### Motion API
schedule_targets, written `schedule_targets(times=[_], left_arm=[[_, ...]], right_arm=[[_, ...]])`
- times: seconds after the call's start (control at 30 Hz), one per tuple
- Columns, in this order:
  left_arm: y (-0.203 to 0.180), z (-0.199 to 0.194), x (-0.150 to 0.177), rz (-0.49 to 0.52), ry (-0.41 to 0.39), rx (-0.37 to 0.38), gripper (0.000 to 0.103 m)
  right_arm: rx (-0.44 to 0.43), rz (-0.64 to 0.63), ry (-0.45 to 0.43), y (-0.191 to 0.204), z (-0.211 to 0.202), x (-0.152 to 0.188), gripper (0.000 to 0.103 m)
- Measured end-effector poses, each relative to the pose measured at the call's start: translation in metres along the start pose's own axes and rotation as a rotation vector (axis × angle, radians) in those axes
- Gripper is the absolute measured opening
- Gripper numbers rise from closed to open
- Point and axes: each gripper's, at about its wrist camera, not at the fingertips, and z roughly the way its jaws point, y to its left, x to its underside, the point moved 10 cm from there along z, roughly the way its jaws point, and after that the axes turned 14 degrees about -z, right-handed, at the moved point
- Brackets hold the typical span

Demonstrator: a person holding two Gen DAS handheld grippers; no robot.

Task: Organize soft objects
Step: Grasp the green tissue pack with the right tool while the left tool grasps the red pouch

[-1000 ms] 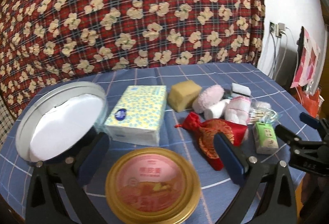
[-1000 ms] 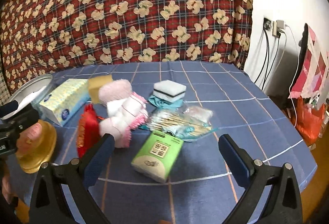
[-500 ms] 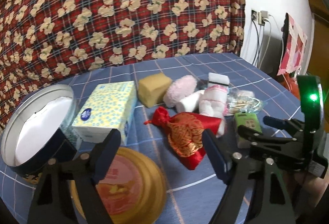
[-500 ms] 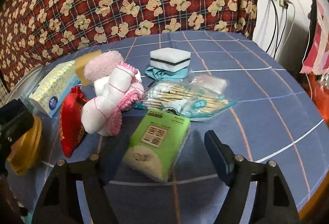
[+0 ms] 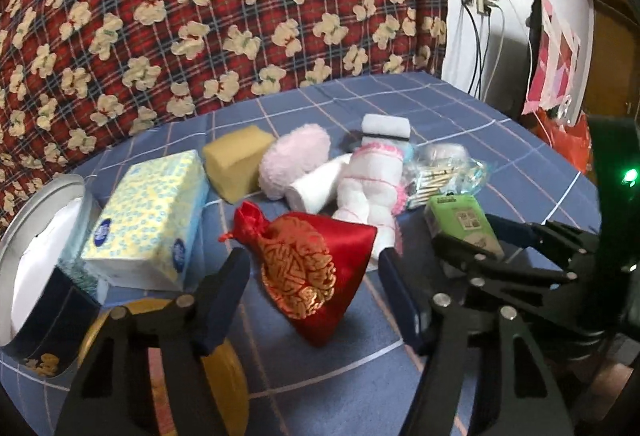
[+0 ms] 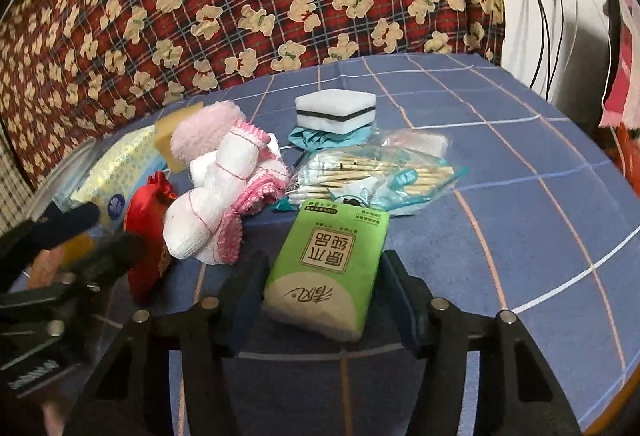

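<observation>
A red satin pouch [image 5: 310,268] lies on the blue checked tablecloth between the fingers of my left gripper [image 5: 314,300], which is open and not touching it. A green tissue pack [image 6: 328,268] lies between the fingers of my right gripper [image 6: 322,292], which is open with its pads close to the pack's sides. The pack also shows in the left wrist view [image 5: 460,224]. Behind lie a white and pink towel roll [image 6: 224,196], a pink fluffy puff [image 5: 294,160], a yellow sponge [image 5: 238,160] and a white sponge [image 6: 336,110].
A blue-dotted tissue box [image 5: 150,216] and a round tin with its lid [image 5: 44,260] stand at the left. A gold-rimmed round lid [image 5: 228,376] lies under my left gripper. A bag of cotton swabs [image 6: 372,176] lies behind the green pack. The table edge [image 6: 624,372] is at the right.
Both grippers have moved forward and down. The left now straddles the red pouch. The right has narrowed around the green tissue pack.
</observation>
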Motion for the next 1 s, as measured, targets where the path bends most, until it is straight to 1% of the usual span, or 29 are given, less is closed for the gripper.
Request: schedule_targets(times=[0.2, 0.23, 0.27, 0.33, 0.37, 0.4, 0.53, 0.63, 0.73, 0.8, 0.9, 1.0], left_arm=[[-0.001, 0.012, -0.002, 0.0, 0.005, 0.004, 0.067], [0.001, 0.016, -0.002, -0.005, 0.007, 0.001, 0.061], [0.002, 0.018, -0.002, -0.009, 0.013, 0.012, 0.048], [0.002, 0.021, -0.002, -0.019, 0.026, 0.041, 0.042], [0.0, 0.02, -0.003, -0.019, 0.019, 0.056, 0.033], [0.0, 0.017, -0.005, -0.018, 0.004, 0.072, 0.027], [0.004, 0.008, -0.008, -0.055, -0.019, 0.121, 0.019], [0.008, 0.001, -0.009, -0.084, -0.037, 0.152, 0.018], [0.011, -0.011, -0.01, -0.114, -0.075, 0.199, 0.017], [0.012, -0.02, -0.012, -0.118, -0.109, 0.218, 0.017], [0.014, -0.031, -0.016, -0.121, -0.154, 0.256, 0.016], [0.017, -0.043, -0.022, -0.109, -0.205, 0.269, 0.016]], right_arm=[[-0.002, -0.005, -0.002, 0.002, 0.0, 0.0, 0.059], [-0.005, -0.001, -0.003, 0.001, 0.0, 0.0, 0.059], [-0.006, 0.001, -0.004, 0.0, 0.0, 0.0, 0.059], [-0.001, -0.004, -0.001, 0.001, 0.001, 0.0, 0.059], [0.005, -0.01, -0.002, 0.002, 0.0, 0.0, 0.059], [0.012, -0.016, -0.001, 0.002, 0.0, 0.0, 0.059], [0.029, -0.027, 0.002, 0.003, 0.001, 0.001, 0.059], [0.045, -0.031, -0.004, 0.002, -0.001, 0.0, 0.058], [0.058, -0.035, -0.029, 0.001, -0.004, -0.001, 0.056], [0.062, -0.036, -0.051, 0.001, -0.008, -0.003, 0.056], [0.064, -0.041, -0.059, 0.002, -0.009, -0.004, 0.055], [0.064, -0.044, -0.062, 0.003, -0.009, -0.005, 0.055]])
